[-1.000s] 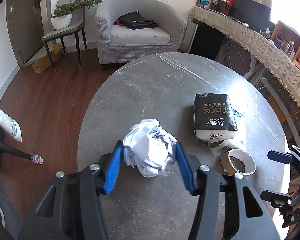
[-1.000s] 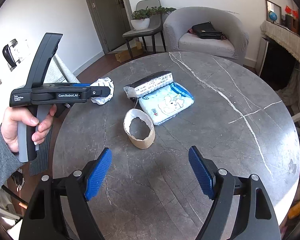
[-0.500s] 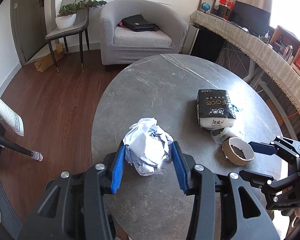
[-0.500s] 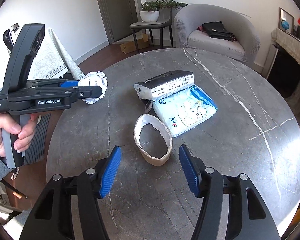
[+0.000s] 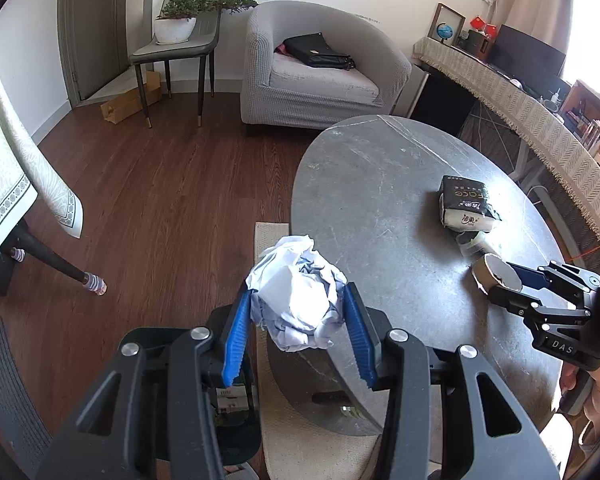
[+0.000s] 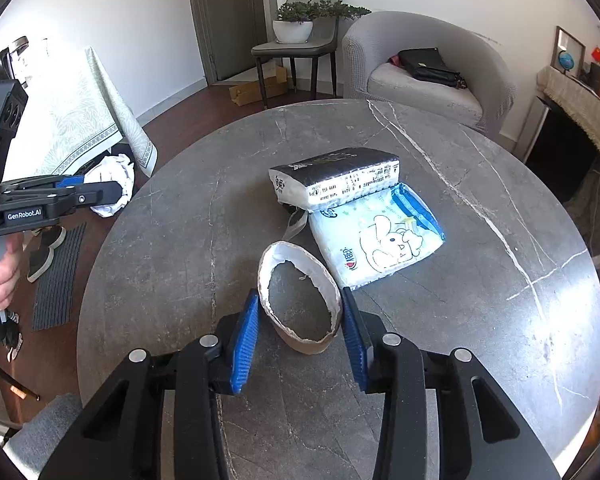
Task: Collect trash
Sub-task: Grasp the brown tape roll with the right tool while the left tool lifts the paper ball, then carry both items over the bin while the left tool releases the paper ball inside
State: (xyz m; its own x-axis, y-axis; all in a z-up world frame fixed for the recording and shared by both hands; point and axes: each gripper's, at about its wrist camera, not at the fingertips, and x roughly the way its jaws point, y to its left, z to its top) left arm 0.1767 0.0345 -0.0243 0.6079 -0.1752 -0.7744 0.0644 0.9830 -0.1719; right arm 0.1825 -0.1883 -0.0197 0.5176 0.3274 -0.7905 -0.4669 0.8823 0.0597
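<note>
Left gripper (image 5: 296, 332) clamped on crumpled paper wad (image 5: 296, 300), both blue pads pressed into its sides; wad off the table, held out past the left edge, over wood floor (image 5: 160, 200) and a pale rug strip. Same wad visible far left in right wrist view (image 6: 114, 184), sticking out beyond the fingertips.

Right gripper (image 6: 298, 336) closing around cardboard tape core (image 6: 300, 304), which sits on grey stone table (image 6: 480, 300), near side, w/ open end up. Pads right at the core's outer wall on both sides; left pad looks touching, right pad touching or a hair off, can't tell for sure. No firm squeeze visible yet.

Just beyond core: black-and-white tissue pack (image 6: 336, 180) lying partly on blue-white wipes pack (image 6: 384, 236), w/ a clear plastic scrap poking out under them. Probably not trash, prob stay put.

Risks:
- Core is thin, already torn at rim and squashed oval; hard squeeze likely to fold it flat, then slip out.
- Grip low on curved wall could pop core up or sideways toward wipes pack.
- Wad loosely crumpled, loose flap hanging below pads; quick swing could shed it or drop the whole wad on floor.
- No bin seen in either view, so drop-off spot unknown.
</note>
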